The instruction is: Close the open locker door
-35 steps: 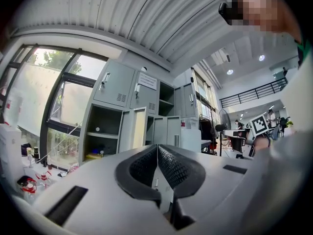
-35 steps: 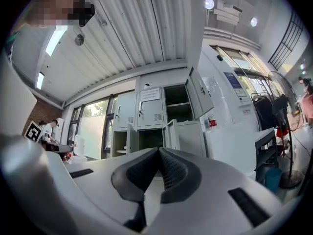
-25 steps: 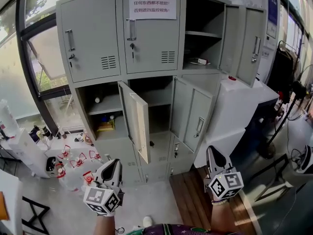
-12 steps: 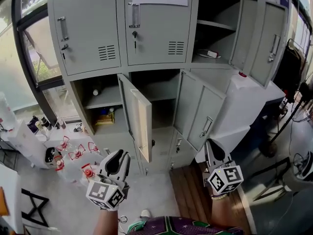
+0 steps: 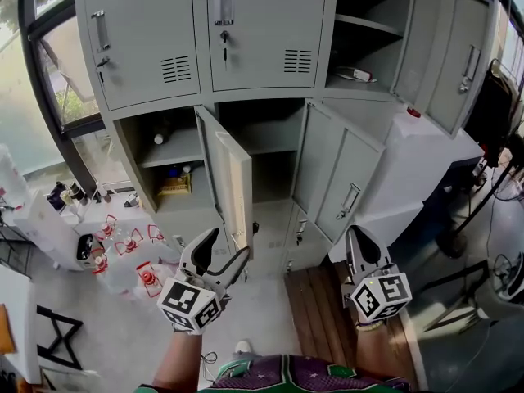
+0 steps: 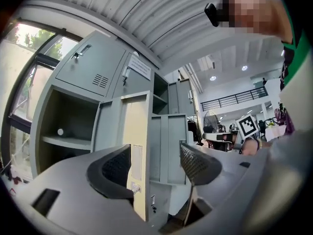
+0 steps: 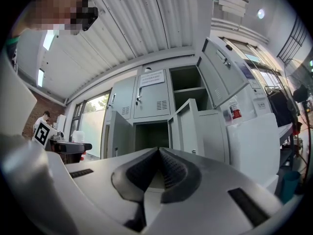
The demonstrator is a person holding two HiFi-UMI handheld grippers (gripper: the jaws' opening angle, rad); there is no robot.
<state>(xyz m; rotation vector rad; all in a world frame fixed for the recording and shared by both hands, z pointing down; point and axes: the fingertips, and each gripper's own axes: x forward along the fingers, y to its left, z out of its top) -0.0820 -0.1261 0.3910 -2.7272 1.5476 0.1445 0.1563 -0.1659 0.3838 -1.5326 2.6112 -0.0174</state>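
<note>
A grey locker bank (image 5: 155, 47) fills the head view. Its middle-row door (image 5: 231, 182) stands swung out toward me, its edge facing me. A second door (image 5: 340, 178) to the right and a top-right door (image 5: 454, 47) hang open too. My left gripper (image 5: 226, 249) sits just below the swung-out door's lower corner, its jaws opening, nothing between them. In the left gripper view that door (image 6: 129, 146) shows beyond the gap of the left gripper (image 6: 155, 163). My right gripper (image 5: 358, 241) is shut and empty, lower right, apart from the lockers; the right gripper (image 7: 157, 168) faces the open doors (image 7: 188, 126).
A white cabinet (image 5: 417, 170) stands against the lockers on the right. Red-capped bottles (image 5: 123, 248) and a white box (image 5: 49, 240) crowd the floor at left under the window. A wooden floor strip (image 5: 319, 318) runs beneath my right hand. A black stool (image 5: 49, 346) is at lower left.
The left gripper has gone from shut to wide open and moved up toward the swung-out door's lower corner. The view has drawn closer to the lockers. The right gripper stays shut.
</note>
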